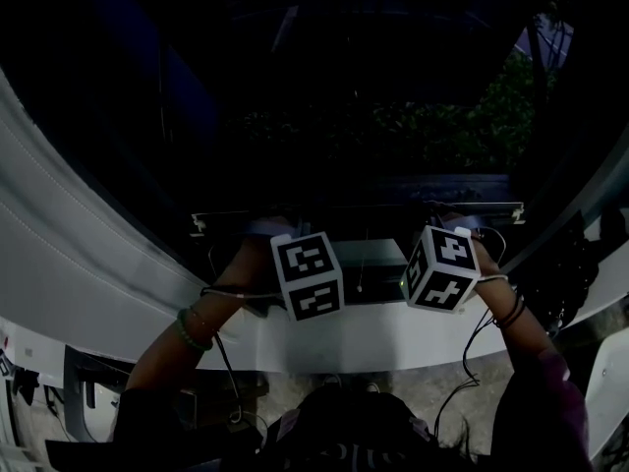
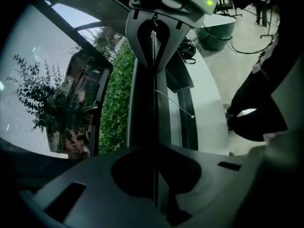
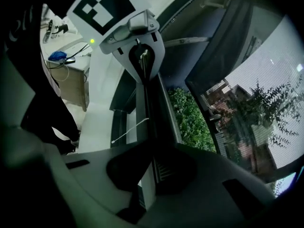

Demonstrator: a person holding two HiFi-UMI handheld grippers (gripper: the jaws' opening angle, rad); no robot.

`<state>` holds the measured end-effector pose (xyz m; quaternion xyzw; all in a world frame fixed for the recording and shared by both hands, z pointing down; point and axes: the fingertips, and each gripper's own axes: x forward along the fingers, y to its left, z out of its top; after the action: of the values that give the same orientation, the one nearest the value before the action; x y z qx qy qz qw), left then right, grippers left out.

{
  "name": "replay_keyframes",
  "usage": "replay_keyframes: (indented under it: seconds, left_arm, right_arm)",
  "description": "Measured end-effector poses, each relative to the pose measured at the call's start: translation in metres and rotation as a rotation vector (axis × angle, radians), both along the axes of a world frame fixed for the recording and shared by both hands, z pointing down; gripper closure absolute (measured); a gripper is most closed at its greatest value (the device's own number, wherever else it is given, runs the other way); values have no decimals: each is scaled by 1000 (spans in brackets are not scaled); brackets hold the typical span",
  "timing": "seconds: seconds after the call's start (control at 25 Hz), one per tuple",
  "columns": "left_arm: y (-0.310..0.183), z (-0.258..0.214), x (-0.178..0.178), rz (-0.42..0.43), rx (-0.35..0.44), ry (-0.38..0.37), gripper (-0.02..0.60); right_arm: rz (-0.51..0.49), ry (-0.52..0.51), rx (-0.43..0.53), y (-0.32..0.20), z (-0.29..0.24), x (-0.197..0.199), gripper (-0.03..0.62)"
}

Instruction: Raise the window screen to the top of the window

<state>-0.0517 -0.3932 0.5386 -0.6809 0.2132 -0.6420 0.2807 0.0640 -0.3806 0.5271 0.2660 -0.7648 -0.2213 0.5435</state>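
My head camera looks steeply down over the white sill [image 1: 393, 337]. Cameras on my left claw [image 3: 144, 63] and right claw [image 2: 154, 42] sit close behind the jaws, facing each other along the shared screen bar [image 2: 142, 103].

In the head view, the left gripper [image 2: 154, 156] and the right gripper [image 3: 146, 156] are positioned side by side above the sill [image 1: 383, 337], with the right gripper at 3 o'clock of the left and a gap between them. Both are closed on the bottom rail [image 2: 145, 108] of the window screen [image 2: 42, 80], which is run from 9 to 3 o'clock. Foliage [image 1: 413, 126] is located at 12 o'clock, behind the screen. The two forearms [image 1: 197, 323] are extended from 6 o'clock across the sill.
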Motion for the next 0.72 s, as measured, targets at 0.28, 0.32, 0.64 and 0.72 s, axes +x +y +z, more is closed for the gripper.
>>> replay_keyframes:
  seconds: [0.28, 0.32, 0.64, 0.72]
  left_arm:
    - [2, -34, 1, -4, -7, 258, 557]
    - [0, -46, 1, 1, 23, 268, 555]
    - [-5, -138, 4, 32, 132, 335, 554]
    - [-6, -160, 4, 40, 147, 370, 554]
  right_arm:
    - [-14, -127, 69, -1, -32, -1, 568]
    - [-14, -132, 98, -3, -44, -1, 568]
    - [-38, -146, 244, -8, -134, 0, 566]
    - [-45, -152, 281, -9, -155, 0, 566]
